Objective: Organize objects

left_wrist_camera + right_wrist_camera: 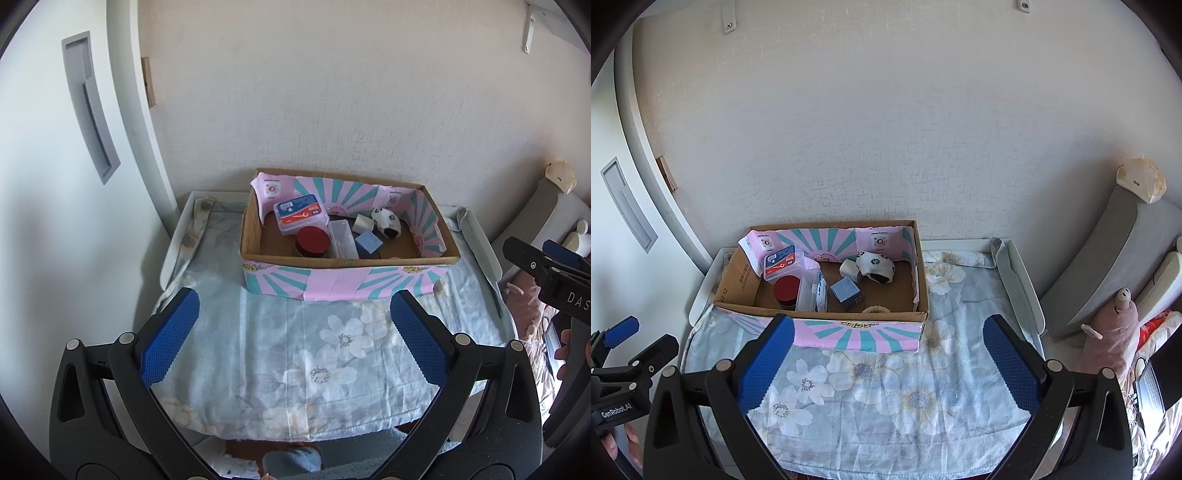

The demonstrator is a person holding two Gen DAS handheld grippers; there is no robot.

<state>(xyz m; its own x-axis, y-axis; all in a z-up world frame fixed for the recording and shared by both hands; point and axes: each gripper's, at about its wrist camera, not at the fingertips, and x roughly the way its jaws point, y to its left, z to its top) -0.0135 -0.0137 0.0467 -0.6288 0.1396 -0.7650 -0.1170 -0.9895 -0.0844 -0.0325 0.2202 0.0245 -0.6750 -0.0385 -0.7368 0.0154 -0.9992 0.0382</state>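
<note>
Jaws apart on both grippers, ribbed blue pads point(170, 336) — cardboard box point(347, 258) on floral cloth point(295, 354).

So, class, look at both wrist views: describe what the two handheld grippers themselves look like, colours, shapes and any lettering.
Both are alike. The left gripper and right gripper have black plastic frames with triangular cut-outs, silver rivets, and jaws lined with blue, finely textured pads. White lettering shows on the bodies: "GenRobot.AI" on the left, "DAS" partly visible on the right. No cables or sleeves show.
</note>
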